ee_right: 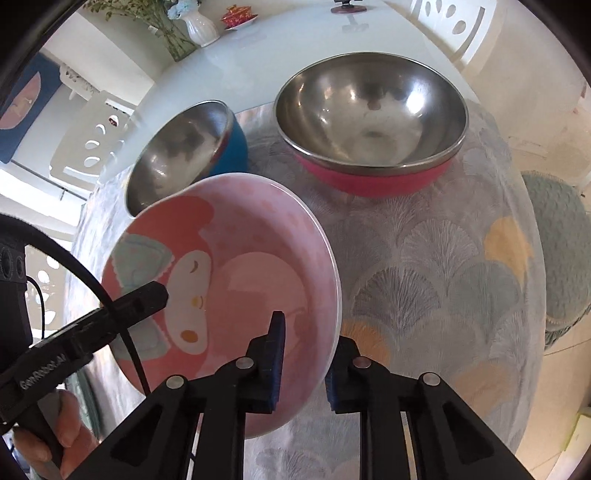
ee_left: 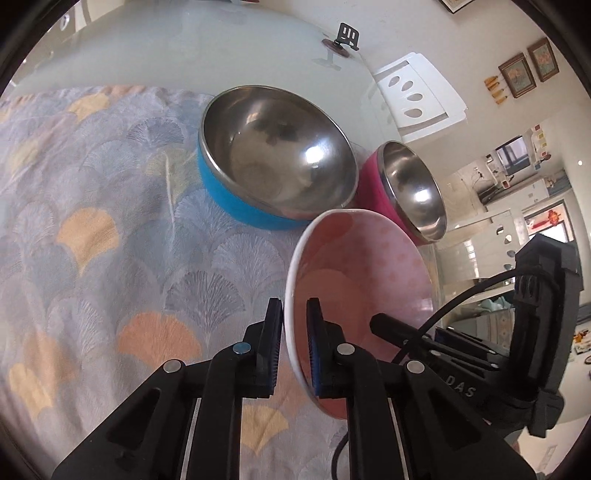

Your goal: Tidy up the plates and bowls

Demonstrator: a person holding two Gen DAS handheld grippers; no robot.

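A pink cartoon-print bowl (ee_left: 362,266) (ee_right: 240,229) sits low over the patterned cloth, in front of two steel bowls. My left gripper (ee_left: 293,326) is shut on its near rim, one pad inside and one outside. My right gripper (ee_right: 308,354) is shut on the opposite rim in the same way. In each wrist view the other gripper's inner finger (ee_left: 388,326) (ee_right: 144,297) reaches into the bowl. Behind it stand a blue-sided steel bowl (ee_left: 229,199) (ee_right: 236,144) and a pink-sided steel bowl (ee_left: 373,184) (ee_right: 369,177), both empty. Whether the pink bowl touches the cloth I cannot tell.
A ginkgo-pattern cloth (ee_left: 110,221) (ee_right: 443,258) covers the near part of a glass table (ee_left: 184,44). At the far end are a white vase (ee_right: 201,26), a red dish (ee_right: 236,16) and a small stand (ee_left: 347,37). White chairs (ee_left: 417,92) and a teal stool (ee_right: 565,240) stand around it.
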